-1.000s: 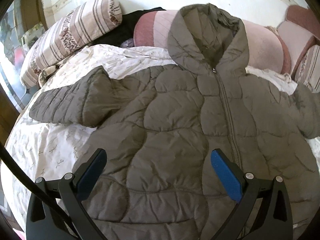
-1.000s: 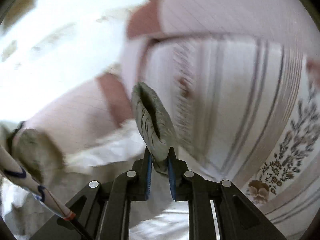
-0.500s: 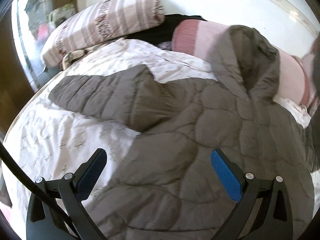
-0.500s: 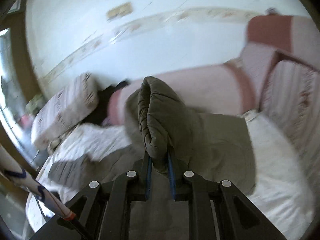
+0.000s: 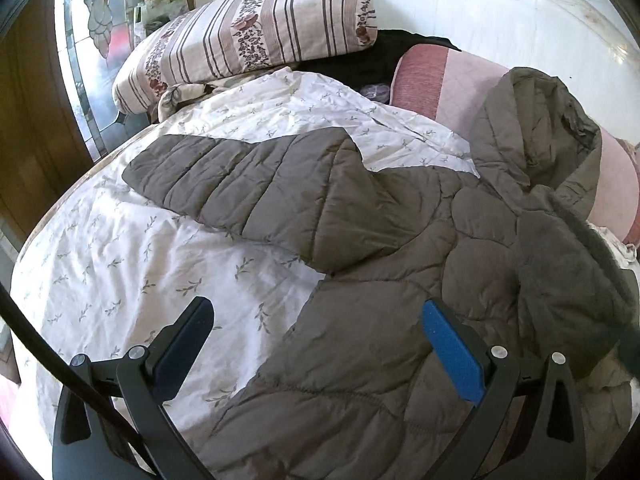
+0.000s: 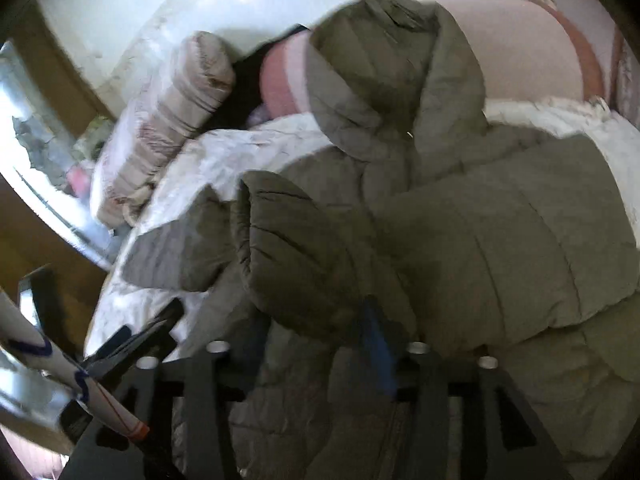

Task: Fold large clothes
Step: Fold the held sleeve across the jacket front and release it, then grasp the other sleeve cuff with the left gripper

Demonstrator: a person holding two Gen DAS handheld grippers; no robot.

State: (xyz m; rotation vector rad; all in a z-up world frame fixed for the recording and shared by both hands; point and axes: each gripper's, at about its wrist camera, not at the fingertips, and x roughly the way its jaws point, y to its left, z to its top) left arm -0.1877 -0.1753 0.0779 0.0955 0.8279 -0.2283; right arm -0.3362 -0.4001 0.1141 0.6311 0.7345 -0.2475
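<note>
The right tongs (image 6: 320, 336) have just been opening, the quilted jacket's sleeve (image 6: 304, 248) loose between them; the left tongs (image 5: 316, 344) gape empty at lower frame. The jacket (image 5: 400, 280) lies on the bed (image 5: 120, 260).

A white bedsheet (image 5: 132, 272) with small leaf prints covered the bed. A striped floral pillow (image 5: 248, 36) lay at the far left by the wall. A pink bolster (image 5: 448, 80) lay along the white wall (image 5: 500, 4), with a black cloth (image 5: 384, 56) between them. A patterned glass window (image 5: 96, 28) stood at the left.
</note>
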